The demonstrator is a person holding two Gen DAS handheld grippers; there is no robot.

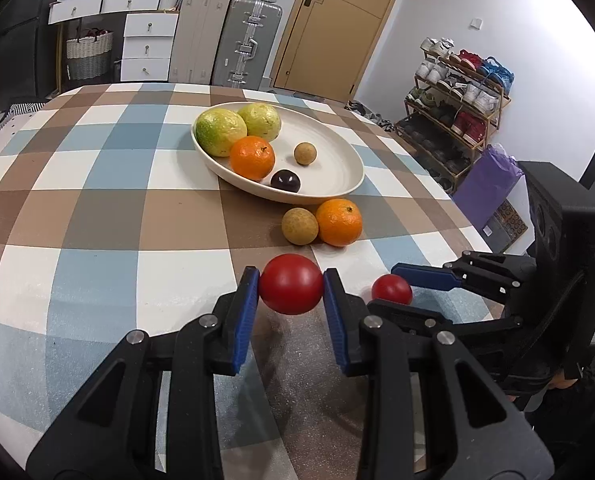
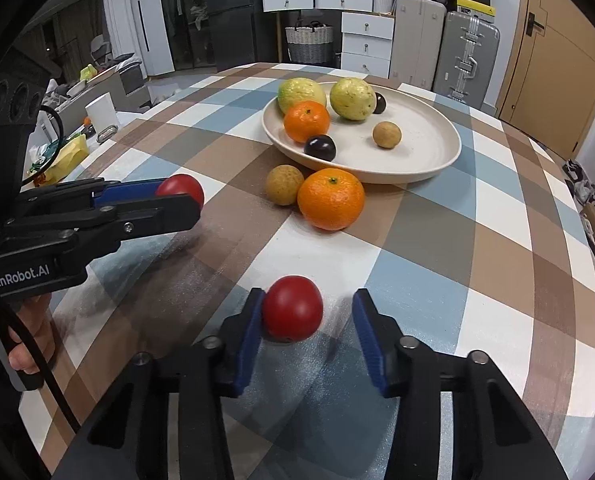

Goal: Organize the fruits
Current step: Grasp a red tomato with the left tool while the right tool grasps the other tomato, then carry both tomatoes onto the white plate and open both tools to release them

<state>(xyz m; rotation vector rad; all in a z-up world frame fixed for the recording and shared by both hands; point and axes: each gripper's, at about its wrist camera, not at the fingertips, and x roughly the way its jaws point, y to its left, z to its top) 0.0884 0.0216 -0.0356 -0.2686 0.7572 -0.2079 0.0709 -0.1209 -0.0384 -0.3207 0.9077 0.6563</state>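
Closest to us is the left gripper, and its blue pads are pinched tight on a red tomato, which looks just clear of the tabletop. Over on the other side, our right gripper is spread wide around a second tomato; that one touches the left pad only, with a clear gap to the right pad, so nothing's grabbed yet and it sits on the cloth.

Progress-wise we'd say a bit over halfway. The cream plate, up at 12 o'clock from the left gripper, already holds two green guavas, an orange, a small tan longan and a dark plum; the right view shows another dark fruit tucked behind the guavas. Left outside: both tomatoes, plus a loose orange and a loose longan touching each other just off the plate's near rim.

Those two sit right on the line from tomatoes to plate, so we'd guess we need to go over them. Both grippers are also close together. Suitcases, drawers and a shoe rack are well back.
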